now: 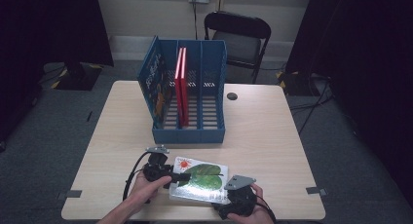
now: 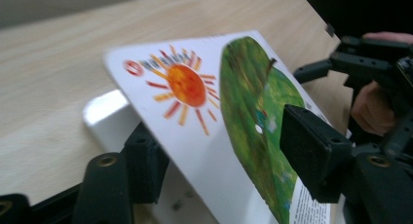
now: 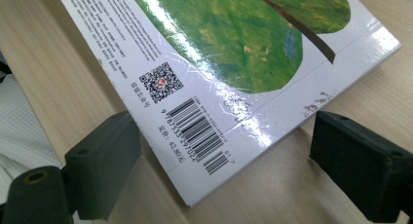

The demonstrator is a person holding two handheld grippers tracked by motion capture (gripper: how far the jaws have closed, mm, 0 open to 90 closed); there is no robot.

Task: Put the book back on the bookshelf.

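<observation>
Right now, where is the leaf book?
In the high view, the leaf book lies at the table's near edge, between the left tool and right tool, in front of the blue rack.

A blue file rack (image 1: 189,95) stands on a light wooden table (image 1: 272,131), its open slots facing the near edge. Two red books (image 1: 182,85) stand upright in its middle slot, and a blue picture book (image 1: 152,83) leans in its left slot. In front of the rack, near the table's near edge, lies a white book (image 1: 200,179) with a green leaf and an orange sun on its cover. The left gripper (image 1: 176,177) sits at the book's left edge, the right gripper (image 1: 233,195) at its near right corner, each in a hand. Behind the rack, beyond the table, stands a black folding chair (image 1: 239,39).
</observation>
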